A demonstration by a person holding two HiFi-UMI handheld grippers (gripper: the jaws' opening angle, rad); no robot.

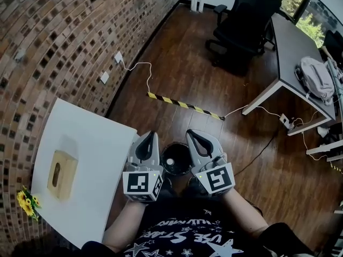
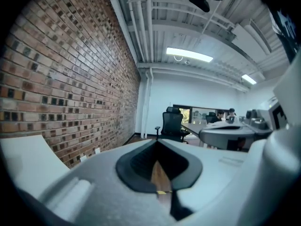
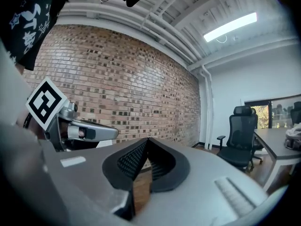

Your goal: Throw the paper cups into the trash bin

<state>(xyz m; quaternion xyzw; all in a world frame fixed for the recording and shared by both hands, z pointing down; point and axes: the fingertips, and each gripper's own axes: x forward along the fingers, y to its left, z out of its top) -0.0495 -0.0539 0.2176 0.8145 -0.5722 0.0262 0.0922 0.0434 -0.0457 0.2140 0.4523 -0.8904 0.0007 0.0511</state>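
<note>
Just below the closed, empty left tool [image 1: 153, 135] and right tool [image 1: 189, 134] stands the trash bin [image 1: 176, 159] by a table [image 1: 94, 154].

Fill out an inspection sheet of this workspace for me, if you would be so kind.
Surface: white table against the brick wall.
Job's things: black trash bin on the floor, below the grippers; paper cups: nothing seen.
Clutter: wooden tissue box on the table; yellow flowers at its corner.
Grippers: left gripper and right gripper both shut, empty, side by side.
Cables: white cable runs from the wall under striped tape to a power strip.
Surroundings: black office chair; grey desk with a bag on it.
</note>
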